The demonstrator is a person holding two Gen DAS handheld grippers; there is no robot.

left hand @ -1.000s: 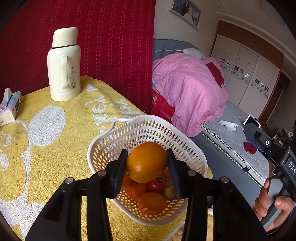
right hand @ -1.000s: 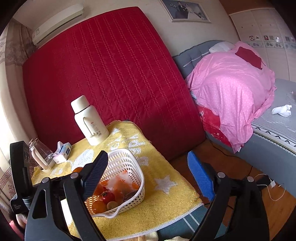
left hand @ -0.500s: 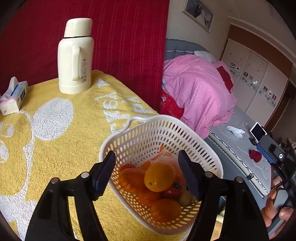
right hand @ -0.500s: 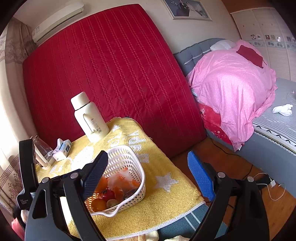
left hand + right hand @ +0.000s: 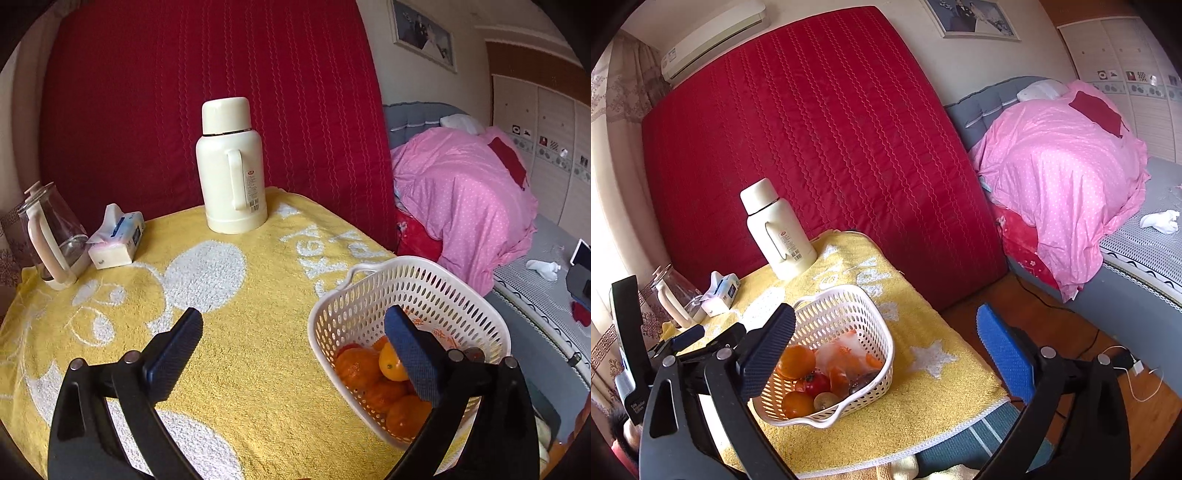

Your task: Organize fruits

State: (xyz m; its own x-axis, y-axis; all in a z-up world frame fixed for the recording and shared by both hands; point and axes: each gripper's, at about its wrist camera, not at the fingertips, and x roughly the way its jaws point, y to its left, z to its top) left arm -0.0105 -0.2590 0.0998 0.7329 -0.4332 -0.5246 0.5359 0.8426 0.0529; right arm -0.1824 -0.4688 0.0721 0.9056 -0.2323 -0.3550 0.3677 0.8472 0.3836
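Observation:
A white perforated basket (image 5: 369, 295) stands on the yellow towel near the table's right edge. It holds several oranges (image 5: 356, 367), among them the yellow-orange one (image 5: 389, 363) on top. My left gripper (image 5: 291, 321) hovers just left of the basket over the towel. Its jaws are opening and have nothing between them; its right pad overlaps the basket's inside. In the right wrist view the basket (image 5: 849, 290) shows an orange (image 5: 796, 360), a tomato (image 5: 816, 382) and a kiwi (image 5: 827, 398). My right gripper (image 5: 885, 315) hangs back from the table, jaws opening and empty.
A cream thermos (image 5: 231, 166), a tissue pack (image 5: 116, 240) and a glass kettle (image 5: 51, 236) stand along the back of the towel (image 5: 221, 295). A red mattress (image 5: 221, 92) leans behind the table. A bed with a pink quilt (image 5: 461, 203) lies to the right.
My left gripper opened and let go of the orange, which now lies in the basket. That gripper then swung left, away from the basket. The right gripper's jaws spread slightly.

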